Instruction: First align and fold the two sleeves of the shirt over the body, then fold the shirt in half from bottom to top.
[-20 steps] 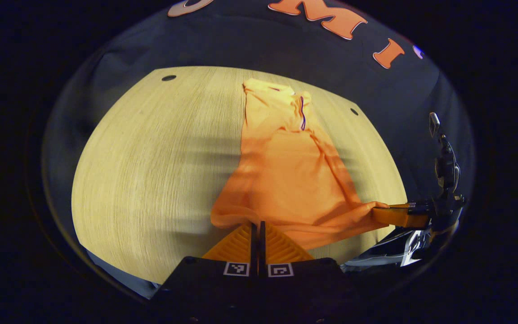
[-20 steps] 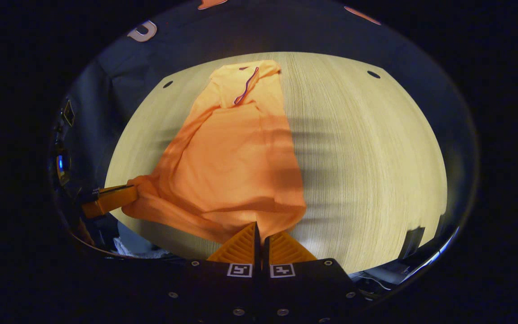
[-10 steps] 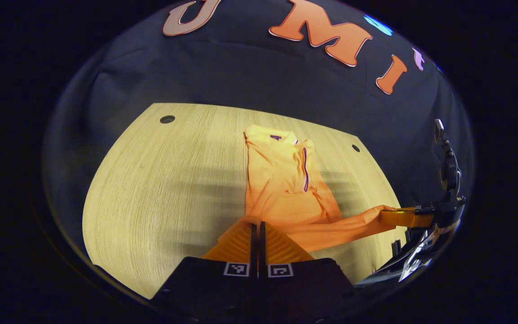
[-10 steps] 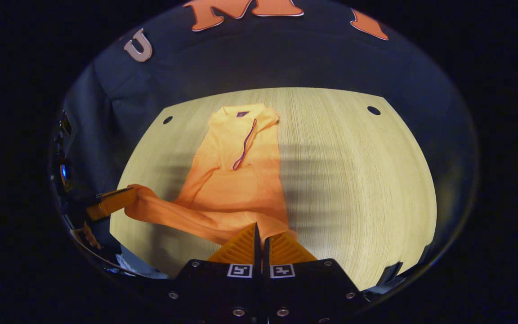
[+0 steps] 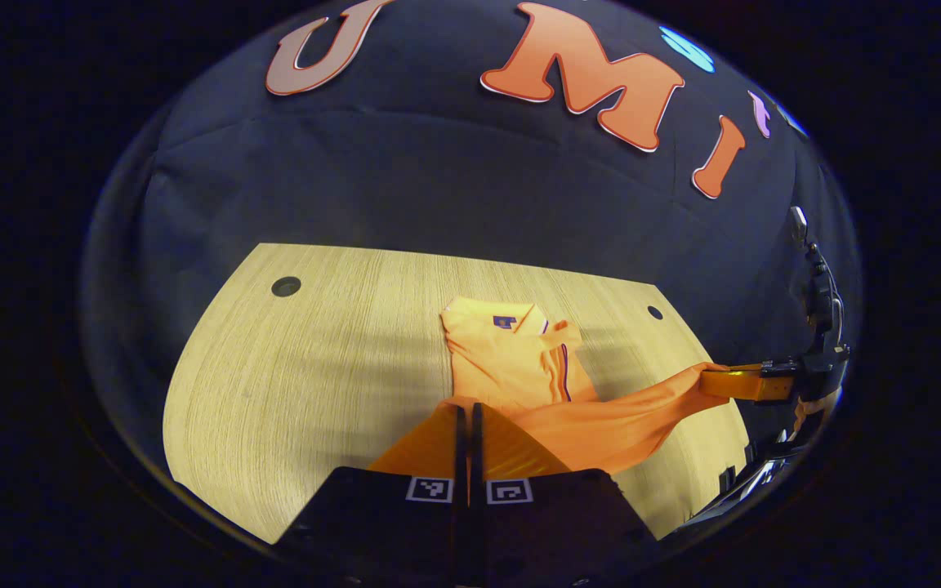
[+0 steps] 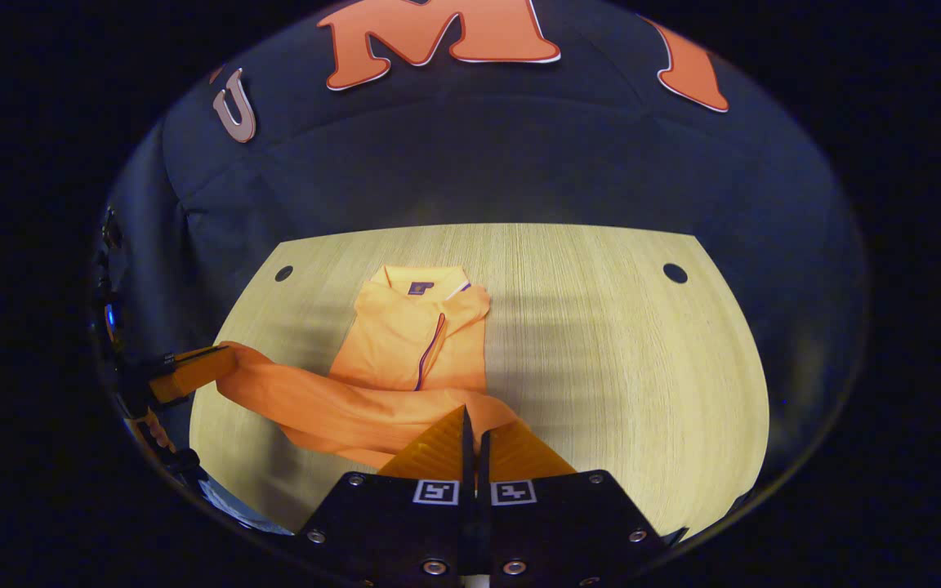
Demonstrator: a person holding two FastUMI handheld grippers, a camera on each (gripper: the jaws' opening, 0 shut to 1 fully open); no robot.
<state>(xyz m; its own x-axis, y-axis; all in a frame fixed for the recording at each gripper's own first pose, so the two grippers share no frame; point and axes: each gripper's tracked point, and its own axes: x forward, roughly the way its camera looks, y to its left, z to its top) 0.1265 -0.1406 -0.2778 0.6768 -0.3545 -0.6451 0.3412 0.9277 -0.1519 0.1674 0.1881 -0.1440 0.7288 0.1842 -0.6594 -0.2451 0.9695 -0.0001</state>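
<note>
- At the bottom centre of the left gripper view, the left claw (image 5: 464, 425) is clenched on one corner of the orange shirt's (image 5: 519, 367) hem, fingers pressed together with cloth between them.
- At the bottom centre of the right gripper view, the right claw (image 6: 473, 431) is likewise clenched on the other hem corner; it also shows at the right edge of the left gripper view.
- The hem hangs as a sagging band between the two claws, lifted off the tabletop (image 5: 307, 367).
- The cloth looks light, soft and limp, likely to droop or bunch unless both corners are kept taut and level.
- Farther off, mid-frame, the collar end lies flat on the tabletop, sleeves apparently folded in already.
</note>
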